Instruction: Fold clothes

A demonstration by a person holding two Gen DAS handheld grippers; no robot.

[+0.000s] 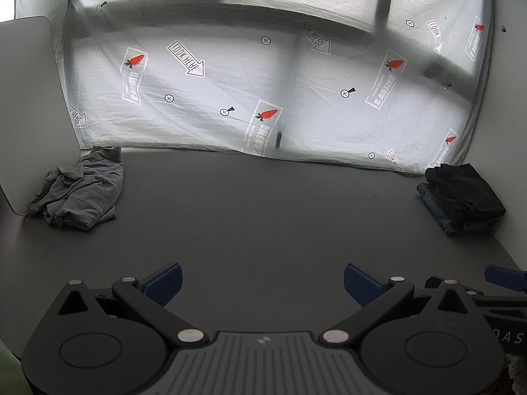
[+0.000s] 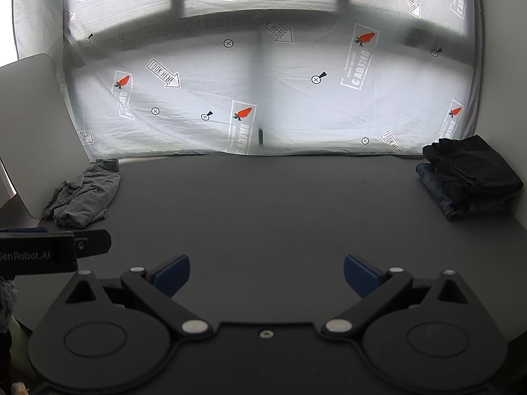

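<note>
Both grippers hover over the near edge of the dark worktop [image 1: 263, 217] with nothing between their blue pads; the left gripper [image 1: 263, 283] stands spread wide and empty, and the right gripper [image 2: 266, 275] is likewise released, its jaws far apart over bare surface; the two ride side by side (each camera catches a corner of the other tool at its edge). Taking the worktop as the landmark: a crumpled grey garment [image 1: 79, 191] lies in a loose heap at its far left corner, touching the foot of a pale rounded panel [image 1: 24, 105] that leans there; at the far right corner sits a folded stack, a black garment [image 1: 467, 191] on top of a dark blue denim piece [image 1: 438, 207] whose edge shows beneath it on the left side; the wide middle of the worktop separates both piles from the grippers, well apart from either. Along the far edge of the worktop hangs a white sheet [image 1: 230, 98] printed with red carrots, arrows and small cross marks, with dark bars showing dimly through it.
</note>
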